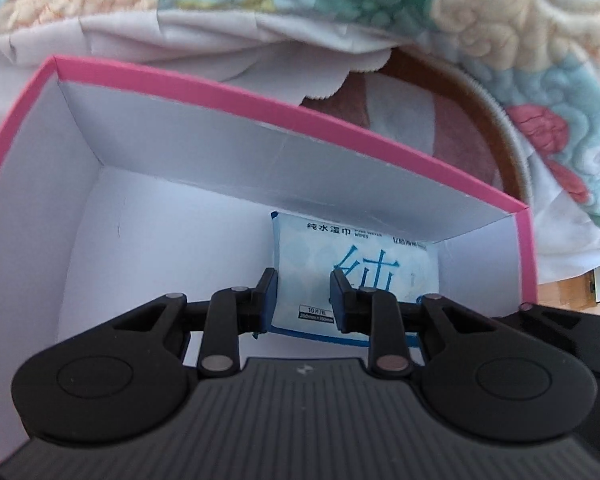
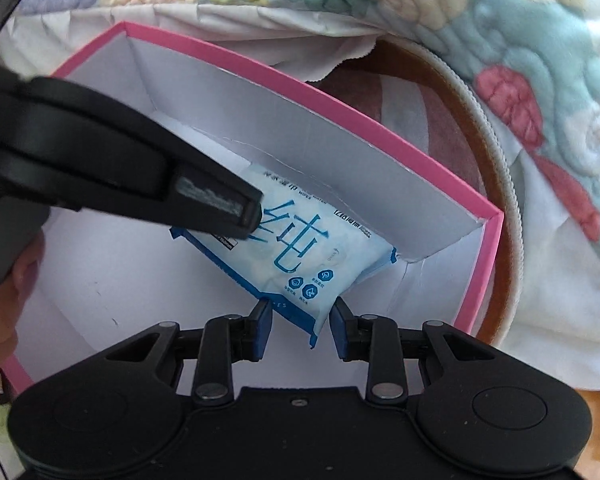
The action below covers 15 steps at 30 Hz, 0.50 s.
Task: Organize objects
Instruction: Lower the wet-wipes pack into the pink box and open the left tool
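A pale blue wet-wipes pack with blue lettering hangs low inside a pink box with a white interior, near its far right corner. My left gripper is shut on the pack's left end. In the right wrist view the pack tilts, and my right gripper is shut on its near lower corner. The left gripper's black fingers come in from the upper left and cover the pack's far end. The pink box surrounds both grippers.
A floral quilt and a white sheet lie behind the box. A brown curved rim with a pale edge arcs along the box's right side. A hand shows at the left edge. Wood is visible at the right.
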{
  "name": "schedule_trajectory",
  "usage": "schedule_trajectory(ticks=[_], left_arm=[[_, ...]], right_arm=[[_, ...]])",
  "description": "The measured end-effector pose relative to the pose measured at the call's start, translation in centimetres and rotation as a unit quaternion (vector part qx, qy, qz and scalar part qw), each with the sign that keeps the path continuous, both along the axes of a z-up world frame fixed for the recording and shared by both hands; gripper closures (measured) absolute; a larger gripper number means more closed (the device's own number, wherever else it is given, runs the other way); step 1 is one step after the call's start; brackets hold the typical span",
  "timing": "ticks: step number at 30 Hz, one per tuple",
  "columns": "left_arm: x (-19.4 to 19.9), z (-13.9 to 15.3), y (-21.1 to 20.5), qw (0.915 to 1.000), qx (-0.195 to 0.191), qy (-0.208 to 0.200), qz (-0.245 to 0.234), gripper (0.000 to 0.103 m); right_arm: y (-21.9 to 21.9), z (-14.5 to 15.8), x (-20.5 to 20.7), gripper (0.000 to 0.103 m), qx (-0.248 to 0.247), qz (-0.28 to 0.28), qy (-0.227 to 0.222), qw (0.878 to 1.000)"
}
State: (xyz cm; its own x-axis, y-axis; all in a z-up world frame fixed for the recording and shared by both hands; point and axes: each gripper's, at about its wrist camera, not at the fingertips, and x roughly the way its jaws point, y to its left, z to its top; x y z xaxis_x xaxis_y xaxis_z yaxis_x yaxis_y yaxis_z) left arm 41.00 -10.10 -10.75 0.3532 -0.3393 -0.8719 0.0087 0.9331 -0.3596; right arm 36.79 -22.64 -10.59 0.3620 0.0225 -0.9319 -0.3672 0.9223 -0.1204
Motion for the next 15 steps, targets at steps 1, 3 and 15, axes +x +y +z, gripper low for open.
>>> schedule_trajectory(ticks=[1, 3, 15], left_arm=[[0.0, -0.3, 0.0, 1.0000, -0.003, 0.002, 0.005, 0.077], [0.1, -0.6, 0.1, 0.9998, -0.010, 0.005, 0.016, 0.077], [-0.2, -1.8, 0.0, 0.9976, -0.056, 0.022, 0.035, 0.079]], right_arm=[[0.0, 0.0, 0.0, 0.067, -0.005, 0.001, -0.005, 1.000], [-0.1, -0.1, -0.2, 0.068, -0.007, 0.002, -0.010, 1.000], [-2.4, 2.4, -3.7, 0.051, 0.047, -0.022, -0.075, 0.996]])
